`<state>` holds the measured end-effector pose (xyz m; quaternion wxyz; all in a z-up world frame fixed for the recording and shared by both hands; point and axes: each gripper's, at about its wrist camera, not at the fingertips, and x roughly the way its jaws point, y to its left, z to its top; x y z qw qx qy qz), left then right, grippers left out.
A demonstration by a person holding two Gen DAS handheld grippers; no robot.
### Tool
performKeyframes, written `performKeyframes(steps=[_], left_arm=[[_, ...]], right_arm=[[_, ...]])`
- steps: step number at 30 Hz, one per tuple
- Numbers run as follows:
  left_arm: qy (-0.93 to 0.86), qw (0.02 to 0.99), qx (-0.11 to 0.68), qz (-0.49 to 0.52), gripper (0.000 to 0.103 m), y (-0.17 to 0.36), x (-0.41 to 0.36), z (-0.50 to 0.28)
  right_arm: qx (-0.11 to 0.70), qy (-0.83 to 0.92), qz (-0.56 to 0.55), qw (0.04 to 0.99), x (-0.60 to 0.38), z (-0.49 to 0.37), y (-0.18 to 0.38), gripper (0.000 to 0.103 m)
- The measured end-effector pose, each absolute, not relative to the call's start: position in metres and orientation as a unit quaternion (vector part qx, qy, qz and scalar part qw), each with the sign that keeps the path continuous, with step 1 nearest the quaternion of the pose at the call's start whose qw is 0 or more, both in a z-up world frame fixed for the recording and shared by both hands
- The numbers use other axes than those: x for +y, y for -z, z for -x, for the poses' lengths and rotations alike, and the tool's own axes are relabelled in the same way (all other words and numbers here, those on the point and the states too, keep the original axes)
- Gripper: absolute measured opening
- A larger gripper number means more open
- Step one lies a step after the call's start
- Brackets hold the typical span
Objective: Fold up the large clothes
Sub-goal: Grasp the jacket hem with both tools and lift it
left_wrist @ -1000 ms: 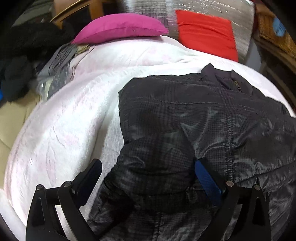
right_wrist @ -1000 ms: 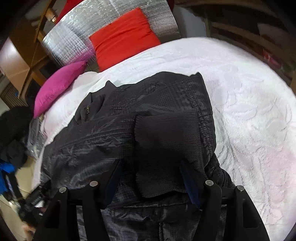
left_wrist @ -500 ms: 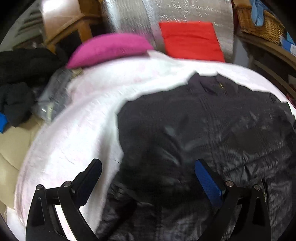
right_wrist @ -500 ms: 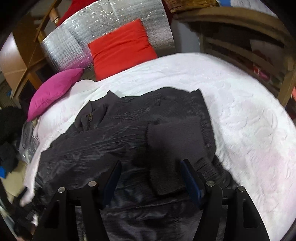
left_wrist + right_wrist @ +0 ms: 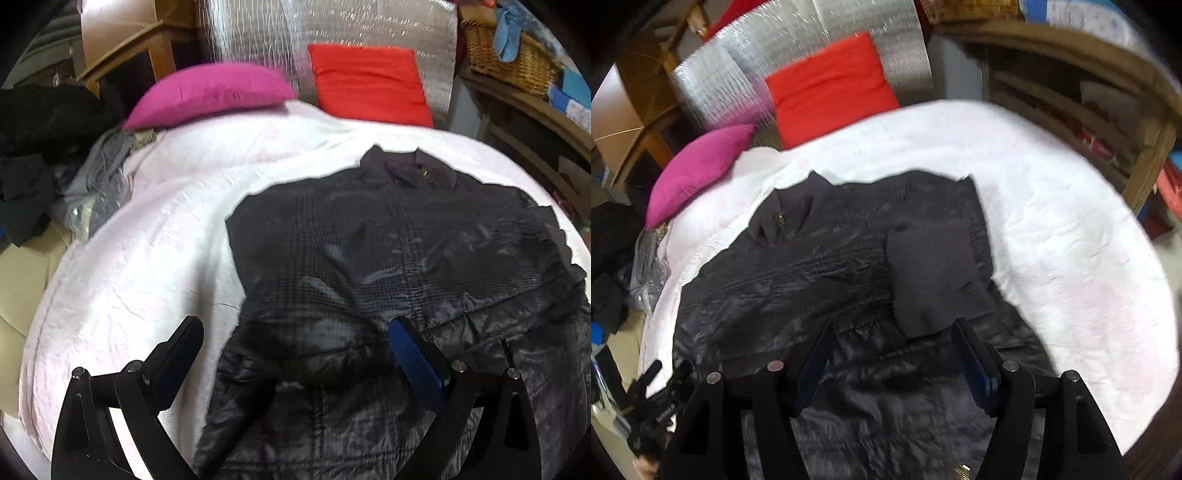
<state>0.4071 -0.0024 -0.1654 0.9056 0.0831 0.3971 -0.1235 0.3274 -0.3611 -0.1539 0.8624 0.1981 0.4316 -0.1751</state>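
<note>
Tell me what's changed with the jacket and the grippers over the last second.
Both hand-held grippers, left and right, have pulled up and back from the dark jacket, so more bed and room shows. Nothing was grabbed or released; both stay open and empty. The jacket stays spread on the white bedspread, sleeves folded in.

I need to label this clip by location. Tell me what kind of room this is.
Most likely a bedroom in a home. A dark jacket lies spread on a bed with a white quilted cover, a pink pillow and a red cushion sit at its head, and wicker baskets stand on wooden shelving nearby.
</note>
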Motion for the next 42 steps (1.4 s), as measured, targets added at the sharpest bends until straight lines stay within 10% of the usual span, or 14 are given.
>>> performKeyframes(steps=[18, 42], left_arm=[[0.122, 0.919, 0.368, -0.074, 0.100, 0.174, 0.097, -0.269], [0.115, 0.816, 0.565, 0.031, 0.100, 0.245, 0.097, -0.177]], right_arm=[[0.437, 0.084, -0.133, 0.886, -0.323, -0.186, 0.131, 0.070], [0.593, 0.091, -0.196, 0.776, -0.330, -0.076, 0.275, 0.070]])
